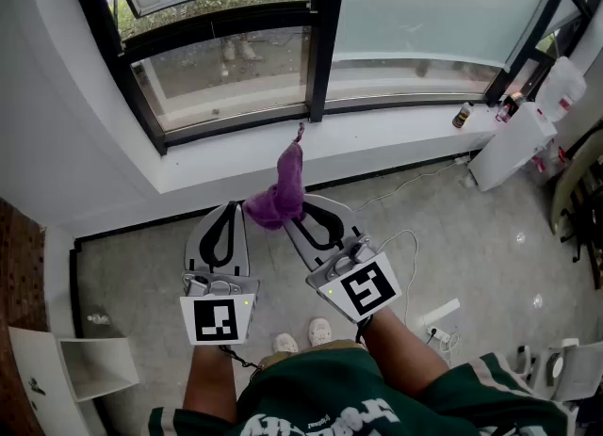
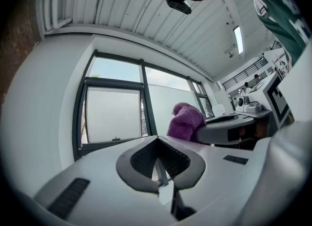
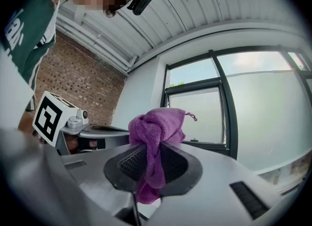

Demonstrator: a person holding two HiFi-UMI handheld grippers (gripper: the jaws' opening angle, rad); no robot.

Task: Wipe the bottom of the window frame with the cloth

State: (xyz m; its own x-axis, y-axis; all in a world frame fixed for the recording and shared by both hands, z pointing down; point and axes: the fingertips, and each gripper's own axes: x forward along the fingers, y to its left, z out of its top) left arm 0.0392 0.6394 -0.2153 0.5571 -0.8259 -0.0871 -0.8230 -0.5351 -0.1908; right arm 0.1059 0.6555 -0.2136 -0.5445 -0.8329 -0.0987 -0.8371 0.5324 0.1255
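My right tool (image 3: 146, 165) pinches the cloth (image 3: 157, 128), perhaps thinly; left tool (image 2: 159, 165) pressed together. Rubbing the window frame (image 1: 236, 125) ahead could free it.

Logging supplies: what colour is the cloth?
Purple; the cloth shows best in the right gripper view.

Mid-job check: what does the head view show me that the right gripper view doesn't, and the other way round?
Only the head view shows the white sill below the window frame's bottom rail, and the floor beneath it.

Only the right gripper view shows the right gripper with its jaws shut on the purple cloth, pinched between the ribbed pads, plus the brick wall and ceiling.

Both show the cloth, the dark-framed window and the left gripper.
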